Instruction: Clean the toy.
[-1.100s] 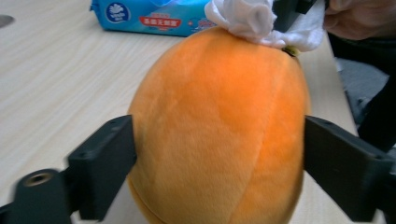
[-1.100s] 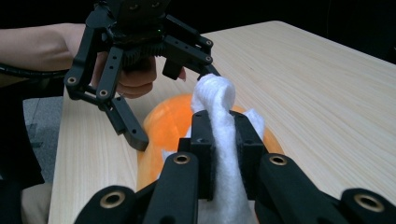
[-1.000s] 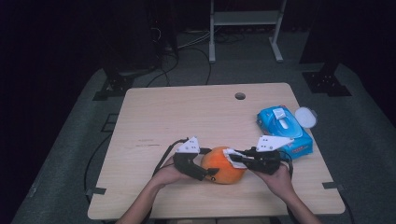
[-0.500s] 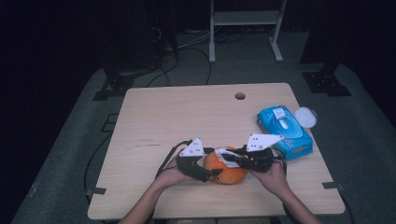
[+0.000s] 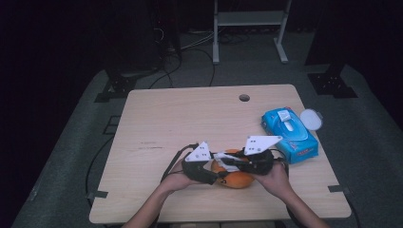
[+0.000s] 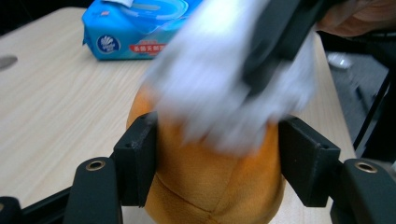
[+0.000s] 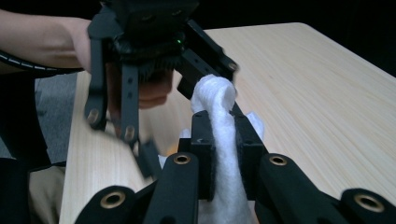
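An orange soft ball [image 5: 236, 180] rests on the wooden table [image 5: 190, 118] near its front edge. My left gripper [image 5: 215, 174] comes in from the left. Its jaws have just been closing, and in the left gripper view both pads press the sides of the ball [image 6: 210, 186]. My right gripper [image 7: 223, 135] is shut on a white wipe [image 7: 215, 98] and holds it against the top of the ball. The wipe [image 6: 210, 79] shows blurred there in the left gripper view.
A blue pack of wet wipes [image 5: 290, 135] lies at the table's right edge, its white lid [image 5: 310, 118] flipped open. A round cable hole [image 5: 244, 98] sits near the far edge. Dark floor with cables and stand feet surrounds the table.
The two grippers have drawn closer together over the ball. The right gripper has slid left across its top with the wipe. The left jaws have closed onto the ball.
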Tool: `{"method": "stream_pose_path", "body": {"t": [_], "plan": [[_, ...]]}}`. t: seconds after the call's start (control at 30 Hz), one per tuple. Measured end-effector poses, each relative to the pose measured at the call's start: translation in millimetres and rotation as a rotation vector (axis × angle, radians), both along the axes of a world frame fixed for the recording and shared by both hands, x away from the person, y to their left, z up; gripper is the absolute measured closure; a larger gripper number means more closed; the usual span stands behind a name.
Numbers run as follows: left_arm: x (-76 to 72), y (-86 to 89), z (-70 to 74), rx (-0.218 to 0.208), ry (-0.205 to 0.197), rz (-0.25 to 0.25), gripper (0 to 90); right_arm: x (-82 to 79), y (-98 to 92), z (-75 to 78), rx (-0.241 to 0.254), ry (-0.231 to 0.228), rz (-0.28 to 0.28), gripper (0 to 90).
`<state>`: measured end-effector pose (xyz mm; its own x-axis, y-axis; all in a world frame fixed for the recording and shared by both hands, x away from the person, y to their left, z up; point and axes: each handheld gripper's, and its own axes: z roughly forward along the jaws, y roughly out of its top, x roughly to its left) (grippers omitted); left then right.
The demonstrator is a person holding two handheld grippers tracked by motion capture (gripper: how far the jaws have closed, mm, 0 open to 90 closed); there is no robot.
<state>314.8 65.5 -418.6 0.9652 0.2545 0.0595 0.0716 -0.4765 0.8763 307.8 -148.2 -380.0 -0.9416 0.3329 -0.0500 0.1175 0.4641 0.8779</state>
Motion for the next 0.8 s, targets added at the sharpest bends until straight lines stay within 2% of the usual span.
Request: {"method": "stream_pose_path", "body": {"t": [0.07,0.13,0.33,0.5,0.6,0.63,0.73,0.77,0.8], "plan": [[1.1,2.7,-1.8,-0.002,0.009,0.001,34.7,3.0,4.3,-1.4,-0.011,-0.001,-0.004,81.2],[2.9,6.1,-4.5,-0.009,0.022,-0.004,34.9,6.5,0.8,-3.0,0.001,0.014,-0.018,81.2],[5.6,9.5,-7.6,-0.003,0.038,-0.012,34.8,13.1,-28.9,-8.1,0.042,0.052,-0.082,81.2],[9.3,14.0,-11.1,-0.012,0.066,-0.015,34.5,8.6,-58.2,-15.4,0.074,0.086,-0.139,81.1],[9.5,12.0,-7.9,-0.031,0.082,-0.027,26.3,4.3,-65.6,-19.8,0.093,0.093,-0.148,81.1],[8.9,11.1,-5.5,-0.034,0.074,-0.031,23.0,3.2,-66.2,-20.6,0.099,0.092,-0.148,81.0],[6.3,10.3,0.9,-0.096,0.056,-0.057,20.0,3.4,-63.0,-22.1,0.112,0.097,-0.134,81.0],[5.6,8.6,1.5,-0.097,0.05,-0.055,20.5,4.0,-60.3,-22.2,0.112,0.094,-0.127,81.0],[5.3,7.2,0.8,-0.071,0.032,-0.047,23.0,4.7,-57.2,-21.8,0.111,0.092,-0.119,81.0]]}}
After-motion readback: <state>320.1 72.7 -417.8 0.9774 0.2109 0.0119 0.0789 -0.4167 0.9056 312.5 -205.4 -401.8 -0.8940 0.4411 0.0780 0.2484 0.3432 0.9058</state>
